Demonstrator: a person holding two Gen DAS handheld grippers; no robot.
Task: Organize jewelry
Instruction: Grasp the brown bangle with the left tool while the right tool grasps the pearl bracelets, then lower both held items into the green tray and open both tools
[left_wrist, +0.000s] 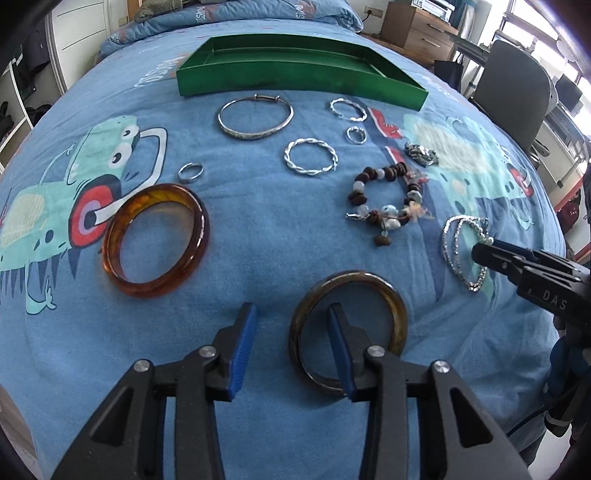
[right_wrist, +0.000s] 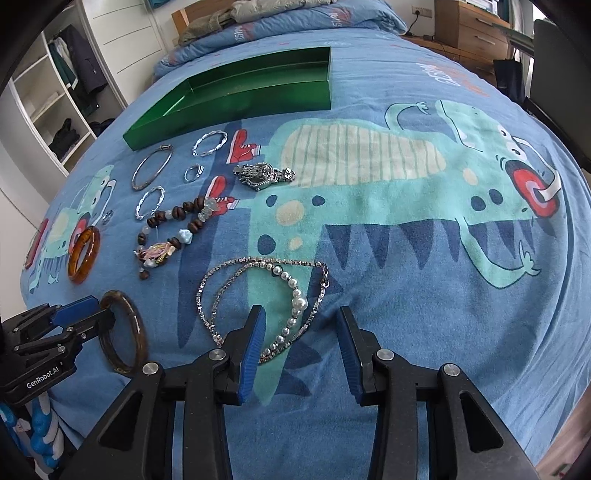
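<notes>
On the blue bedspread (left_wrist: 266, 236), an amber bangle (left_wrist: 157, 240) is seen at nine o'clock in the left wrist view. The left gripper (left_wrist: 293, 343) is held open, its fingers straddling the near left rim of a dark bangle (left_wrist: 349, 332). A green tray (left_wrist: 295, 74) lies at twelve o'clock. The right gripper (right_wrist: 301, 347) is spread open over a pearl-and-chain necklace (right_wrist: 258, 302); nothing is gripped.

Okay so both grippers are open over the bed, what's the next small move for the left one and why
Probably lower the left gripper and close on the dark bangle. Its jaws are open, one finger already sits inside the ring, the other outside its left rim, and the green tray holds no jewelry yet.
</notes>
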